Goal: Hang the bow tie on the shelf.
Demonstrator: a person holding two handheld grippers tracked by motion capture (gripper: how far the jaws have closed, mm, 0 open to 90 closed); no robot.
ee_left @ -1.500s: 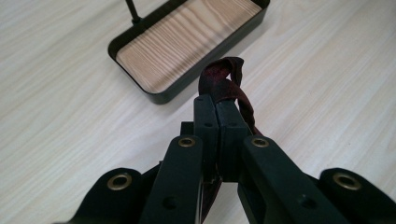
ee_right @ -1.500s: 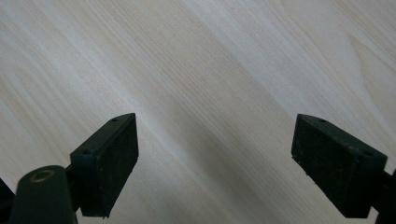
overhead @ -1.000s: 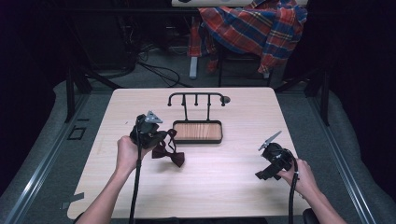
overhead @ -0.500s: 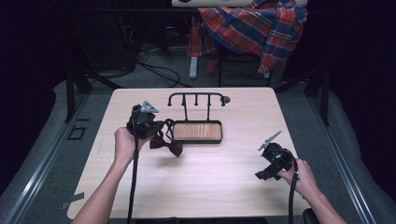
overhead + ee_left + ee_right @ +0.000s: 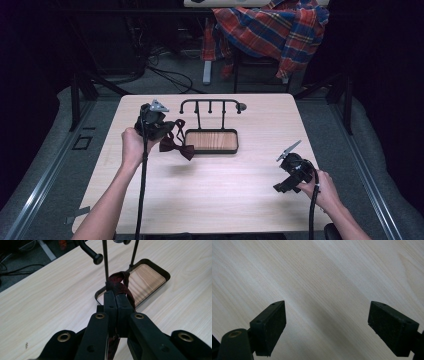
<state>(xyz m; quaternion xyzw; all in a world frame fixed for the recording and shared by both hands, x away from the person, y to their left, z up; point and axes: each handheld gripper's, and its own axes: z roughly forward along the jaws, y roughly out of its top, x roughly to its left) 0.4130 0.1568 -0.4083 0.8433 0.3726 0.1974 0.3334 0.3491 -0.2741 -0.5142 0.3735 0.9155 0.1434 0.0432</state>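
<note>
A dark red bow tie (image 5: 176,144) hangs in the air by its strap, just left of a black rack. My left gripper (image 5: 167,126) is shut on that strap (image 5: 119,283), which loops up out of the closed jaws close to the rack's thin upright post (image 5: 106,262). The rack (image 5: 210,106) has a hooked top bar and a wood-floored tray base (image 5: 212,141). My right gripper (image 5: 281,187) rests low at the right side of the table, open, with bare tabletop between its pads (image 5: 272,325).
The light wooden table (image 5: 220,195) has free room in front and at the right. A knobbed hook end (image 5: 97,258) of the rack sticks out toward my left gripper. Beyond the table, a plaid shirt (image 5: 272,30) lies over a chair, with cables on the floor.
My left gripper has lifted the bow tie up and toward the rack. The right gripper has stayed where it was.
</note>
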